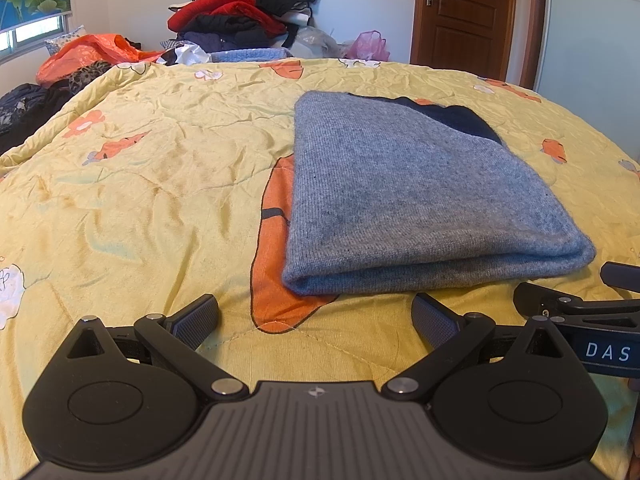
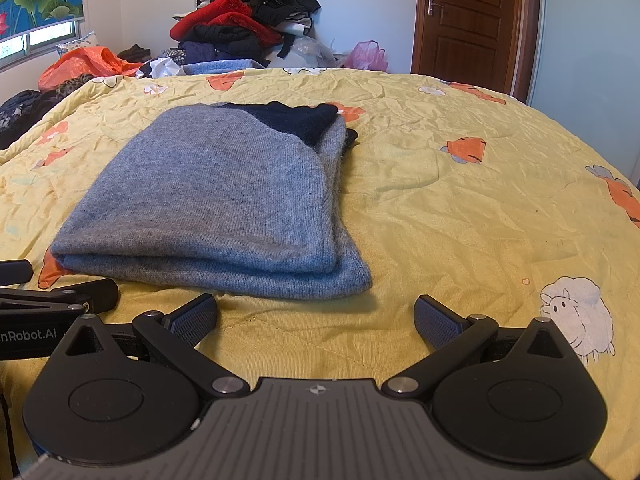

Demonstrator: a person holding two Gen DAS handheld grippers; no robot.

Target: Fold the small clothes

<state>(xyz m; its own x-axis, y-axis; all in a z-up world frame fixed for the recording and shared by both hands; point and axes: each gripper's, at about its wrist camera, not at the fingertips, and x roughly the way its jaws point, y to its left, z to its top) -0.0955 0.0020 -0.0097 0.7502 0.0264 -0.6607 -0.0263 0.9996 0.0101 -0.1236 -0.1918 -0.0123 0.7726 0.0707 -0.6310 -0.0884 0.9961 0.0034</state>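
Left wrist view: a folded grey sweater (image 1: 420, 200) is seen; soft, limp knit, best pinched at its near edge. Both grippers (image 1: 316, 320) (image 2: 316, 320) are held released, empty.

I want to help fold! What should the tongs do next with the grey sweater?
Probably nothing more to the grey sweater: it already lies folded flat on the yellow quilt, and both the left tongs and right tongs are open, holding nothing. I'd move them toward the clothes pile for another piece.
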